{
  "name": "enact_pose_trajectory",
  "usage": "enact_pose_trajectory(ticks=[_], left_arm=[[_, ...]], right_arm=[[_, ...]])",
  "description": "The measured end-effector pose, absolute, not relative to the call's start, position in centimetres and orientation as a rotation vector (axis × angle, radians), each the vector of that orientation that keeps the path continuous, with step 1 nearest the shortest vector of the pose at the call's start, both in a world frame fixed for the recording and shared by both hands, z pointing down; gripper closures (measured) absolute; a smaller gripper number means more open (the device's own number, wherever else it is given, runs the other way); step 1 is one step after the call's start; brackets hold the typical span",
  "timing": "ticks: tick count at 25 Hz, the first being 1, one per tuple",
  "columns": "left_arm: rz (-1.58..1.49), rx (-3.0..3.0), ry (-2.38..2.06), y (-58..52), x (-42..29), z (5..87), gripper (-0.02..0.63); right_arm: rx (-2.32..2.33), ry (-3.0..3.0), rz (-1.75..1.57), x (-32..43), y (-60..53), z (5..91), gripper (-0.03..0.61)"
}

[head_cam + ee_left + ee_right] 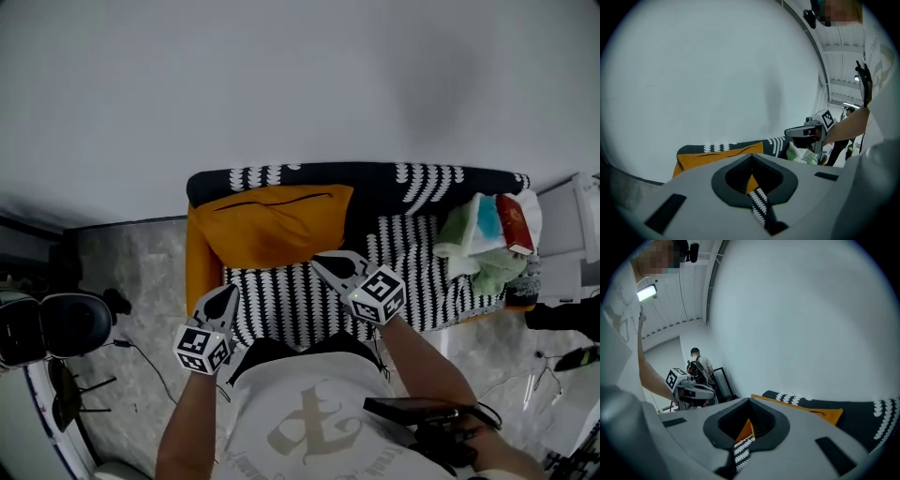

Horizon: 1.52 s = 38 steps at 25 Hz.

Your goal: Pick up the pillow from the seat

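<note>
Shut right gripper (749, 400) faces a bystander (696, 363) the head view misses

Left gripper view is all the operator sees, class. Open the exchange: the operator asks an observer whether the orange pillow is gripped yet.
Observer: No. In the head view the pillow leans on the backrest at the seat's left end, untouched.
Operator: And the right tool?
Observer: Its own view shows the right tool shut with nothing held.
Operator: Anything at the seat's other end?
Observer: A red book rests among the green cloths there.
</note>
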<state>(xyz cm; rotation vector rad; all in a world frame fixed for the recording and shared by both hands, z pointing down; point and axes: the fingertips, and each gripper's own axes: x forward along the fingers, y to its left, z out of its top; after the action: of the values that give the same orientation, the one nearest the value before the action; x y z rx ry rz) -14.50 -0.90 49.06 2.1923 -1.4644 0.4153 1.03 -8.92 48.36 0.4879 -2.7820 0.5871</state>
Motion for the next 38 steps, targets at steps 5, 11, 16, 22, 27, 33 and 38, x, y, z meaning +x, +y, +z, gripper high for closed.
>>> enact_pose_trajectory(ticks=[5, 11, 16, 22, 27, 33, 38], left_arm=[[0.429, 2.208, -1.408, -2.5, -15.8, 50.1, 0.604], [0.453, 2.237, -1.315, -3.8, -16.6, 52.1, 0.604], [0.47, 2.208, -1.286, -4.6, -17.6, 54.3, 0.604], [0.478, 2.158, -1.276, -4.3, -17.7, 56.9, 0.604], [0.518, 2.143, -1.253, -4.3, -18.2, 58.9, 0.604], [0.534, 2.086, -1.28, -4.0, -19.1, 61.1, 0.604], [0.523, 2.053, -1.287, -4.0, -19.5, 62.4, 0.604]], right_arm=[[0.56, -2.745, 0.599, 0.0, -10.3, 49.5, 0.566], [0.715, -2.698, 0.671, -0.4, -11.0, 51.3, 0.566], [0.77, -2.648, 0.702, -0.1, -11.2, 53.4, 0.566], [0.791, -2.59, 0.753, 0.8, -10.9, 56.6, 0.566], [0.795, -2.551, 0.773, 1.4, -10.6, 58.9, 0.566], [0.809, -2.508, 0.826, 2.6, -10.5, 61.8, 0.566], [0.838, -2.49, 0.874, 3.1, -11.3, 62.9, 0.566]])
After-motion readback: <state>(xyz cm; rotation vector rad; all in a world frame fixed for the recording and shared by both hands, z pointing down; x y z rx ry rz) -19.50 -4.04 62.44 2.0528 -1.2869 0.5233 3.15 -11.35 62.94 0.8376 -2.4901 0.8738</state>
